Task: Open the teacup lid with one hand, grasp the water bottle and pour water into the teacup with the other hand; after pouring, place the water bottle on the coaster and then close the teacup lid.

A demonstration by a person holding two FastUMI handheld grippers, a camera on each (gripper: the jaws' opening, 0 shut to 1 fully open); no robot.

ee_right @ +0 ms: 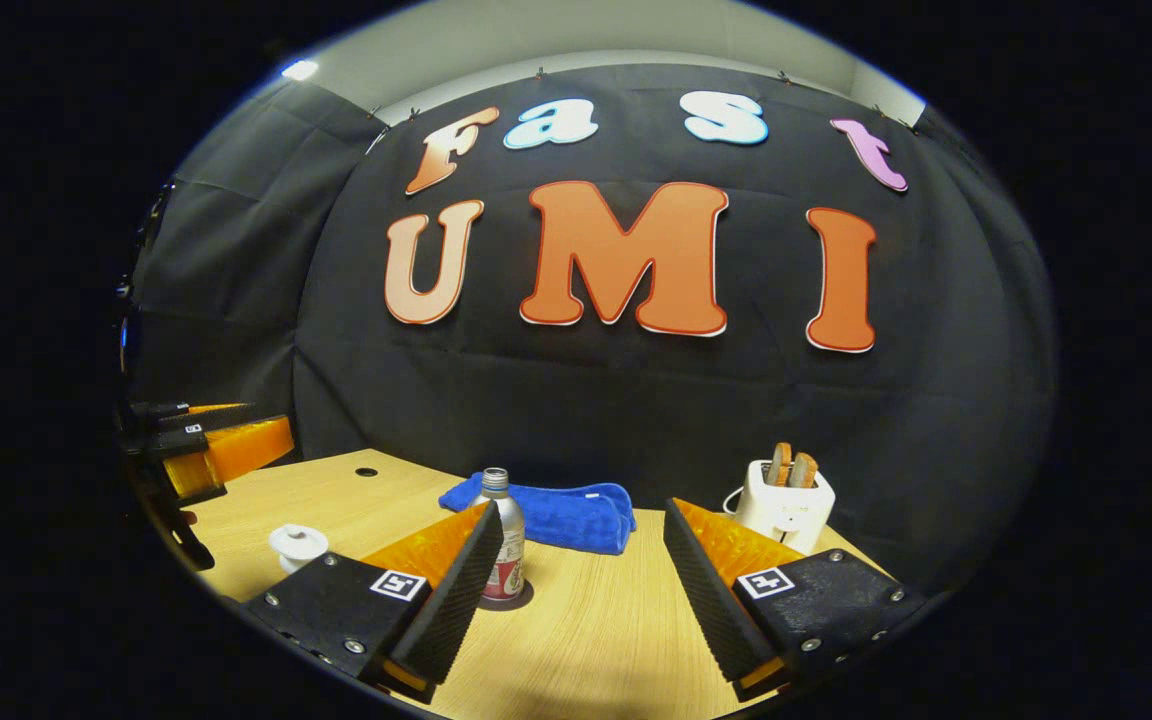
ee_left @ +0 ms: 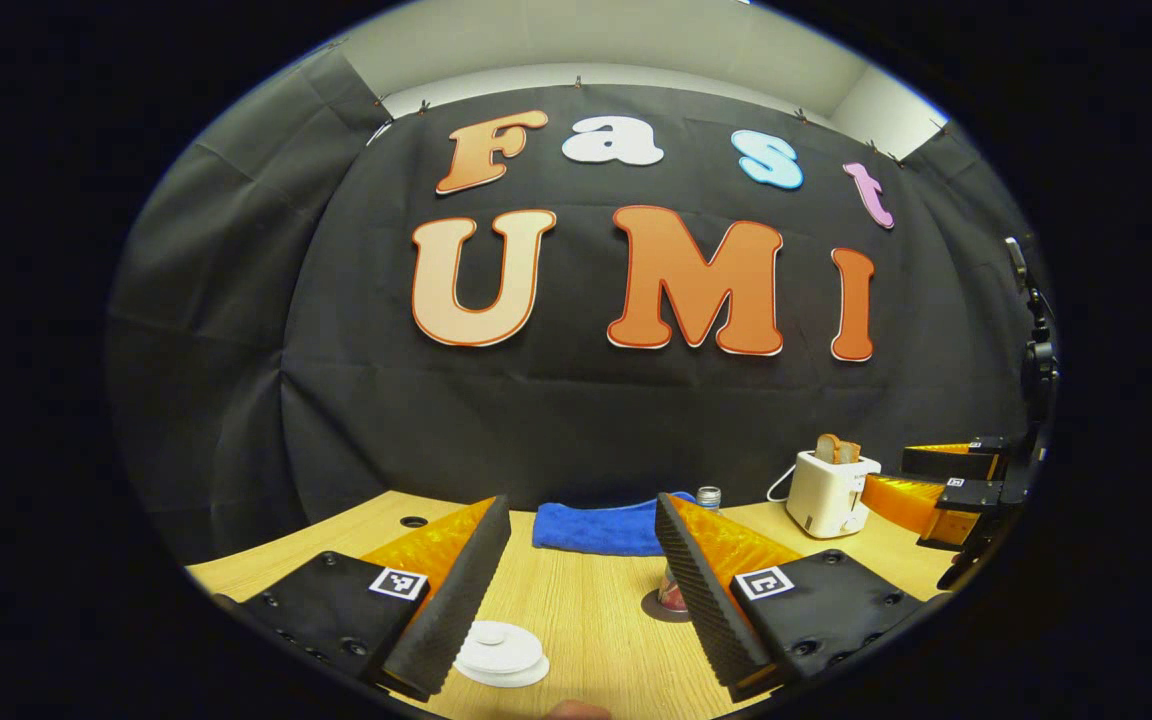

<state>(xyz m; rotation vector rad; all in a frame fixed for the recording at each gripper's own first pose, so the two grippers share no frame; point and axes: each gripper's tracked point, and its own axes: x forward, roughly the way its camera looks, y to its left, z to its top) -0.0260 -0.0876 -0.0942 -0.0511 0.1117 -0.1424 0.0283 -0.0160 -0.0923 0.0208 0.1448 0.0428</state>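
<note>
A small white teacup with its lid (ee_left: 501, 650) on stands on the wooden table, just in front of my left gripper (ee_left: 581, 502), which is open and holds nothing. The same lidded teacup (ee_right: 298, 543) sits at the left of the right gripper view. The water bottle (ee_right: 504, 540), metal with a red label, stands upright on a dark round coaster (ee_right: 526, 600), partly behind one finger of my open, empty right gripper (ee_right: 581, 505). In the left gripper view only the bottle's cap (ee_left: 708, 496) and base show, on the coaster (ee_left: 658, 606).
A folded blue towel (ee_left: 596, 528) lies at the table's back edge. A white toaster (ee_left: 829, 492) with bread slices stands at the back right, with the right gripper (ee_left: 886, 472) hovering beside it. The left gripper (ee_right: 271, 428) hangs over the table's left end. A cable hole (ee_right: 366, 470) marks the tabletop.
</note>
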